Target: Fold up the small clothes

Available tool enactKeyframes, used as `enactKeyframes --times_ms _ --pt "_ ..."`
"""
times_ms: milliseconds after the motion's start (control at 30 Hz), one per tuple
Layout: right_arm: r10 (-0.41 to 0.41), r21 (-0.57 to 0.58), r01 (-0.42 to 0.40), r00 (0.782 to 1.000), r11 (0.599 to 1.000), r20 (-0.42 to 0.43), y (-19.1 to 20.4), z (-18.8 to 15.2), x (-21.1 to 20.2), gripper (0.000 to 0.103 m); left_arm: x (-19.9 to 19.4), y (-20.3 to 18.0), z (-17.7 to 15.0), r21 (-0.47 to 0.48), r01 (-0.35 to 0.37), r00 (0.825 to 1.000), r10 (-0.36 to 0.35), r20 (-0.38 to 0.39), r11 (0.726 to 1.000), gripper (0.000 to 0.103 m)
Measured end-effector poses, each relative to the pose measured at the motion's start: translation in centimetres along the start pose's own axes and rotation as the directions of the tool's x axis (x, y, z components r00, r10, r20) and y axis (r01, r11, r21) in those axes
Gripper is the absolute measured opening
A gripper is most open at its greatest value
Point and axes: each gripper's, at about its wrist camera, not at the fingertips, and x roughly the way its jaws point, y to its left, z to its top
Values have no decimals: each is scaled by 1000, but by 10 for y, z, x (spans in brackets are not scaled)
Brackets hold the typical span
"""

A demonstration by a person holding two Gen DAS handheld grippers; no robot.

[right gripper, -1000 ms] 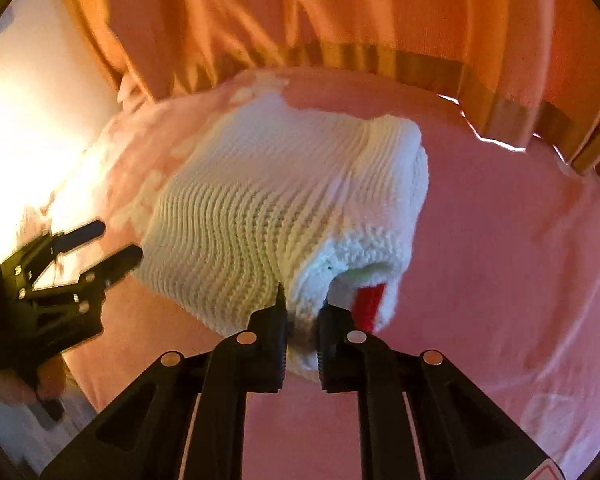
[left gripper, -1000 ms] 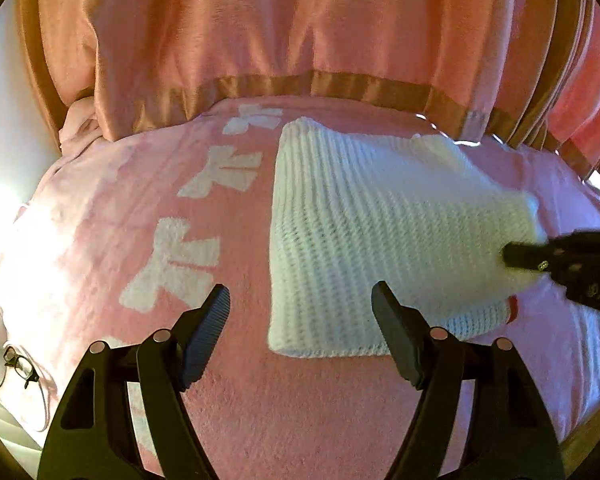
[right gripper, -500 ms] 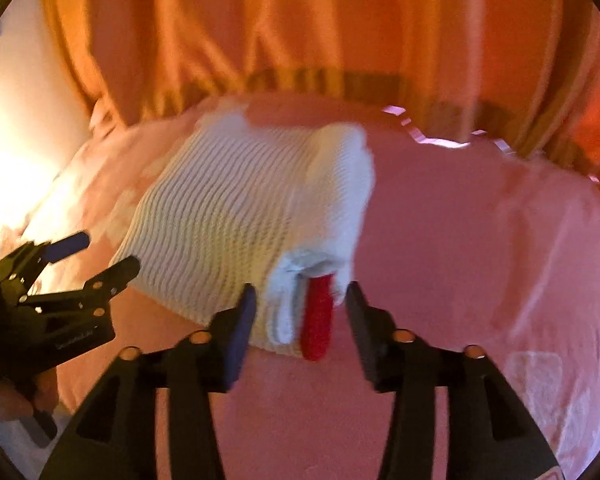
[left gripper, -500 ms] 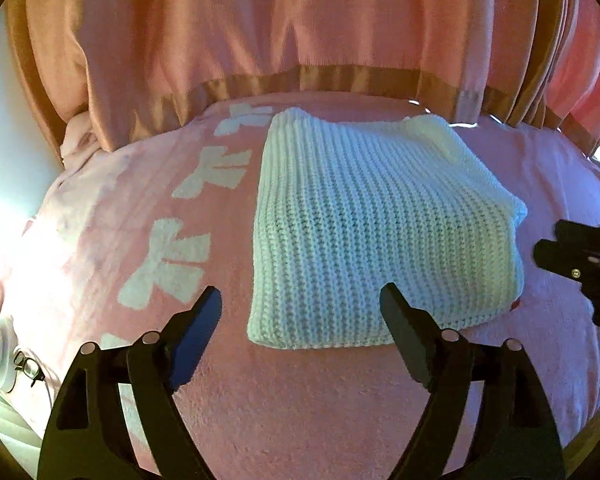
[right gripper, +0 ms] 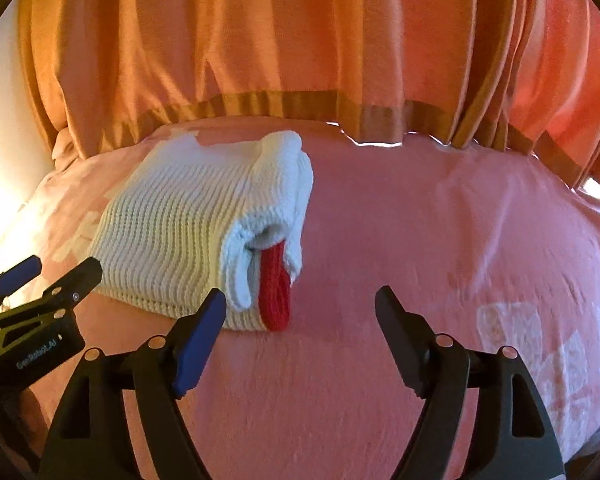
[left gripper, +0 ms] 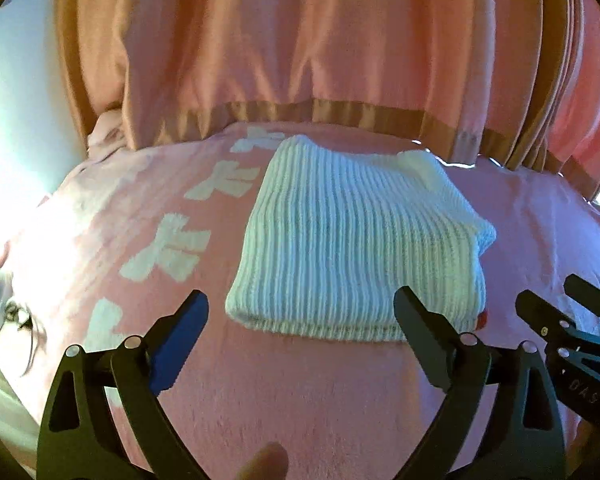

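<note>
A white rib-knit garment (left gripper: 356, 252) lies folded into a flat rectangle on the pink blanket (left gripper: 320, 400) — just ahead of the left gripper's fingers (left gripper: 420, 328), its red trim (right gripper: 275, 294) poking out beside the right gripper's left finger (right gripper: 198, 332).

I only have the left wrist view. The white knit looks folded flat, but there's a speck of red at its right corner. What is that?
Observer: In the right wrist view it is a red knitted strip hanging out of the open end of the white knit garment.
Operator: Is the right gripper holding that end?
Observer: No. The right gripper has just been opening, and its jaws stand wide with only the pink blanket between them.
Operator: Does that end look tidy?
Observer: Not quite. White layers bulge loosely around the red strip there.
Operator: And my left gripper?
Observer: The left gripper sits apart from the garment's near corner, jaws open after widening, nothing between them.
</note>
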Motion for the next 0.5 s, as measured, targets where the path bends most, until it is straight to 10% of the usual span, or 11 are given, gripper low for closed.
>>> enactKeyframes --times_ms 500 --pt "2 -42 -2 1000 999 -20 7 -10 2 74 -4 -11 -15 29 -12 1000 12 0 1000 92"
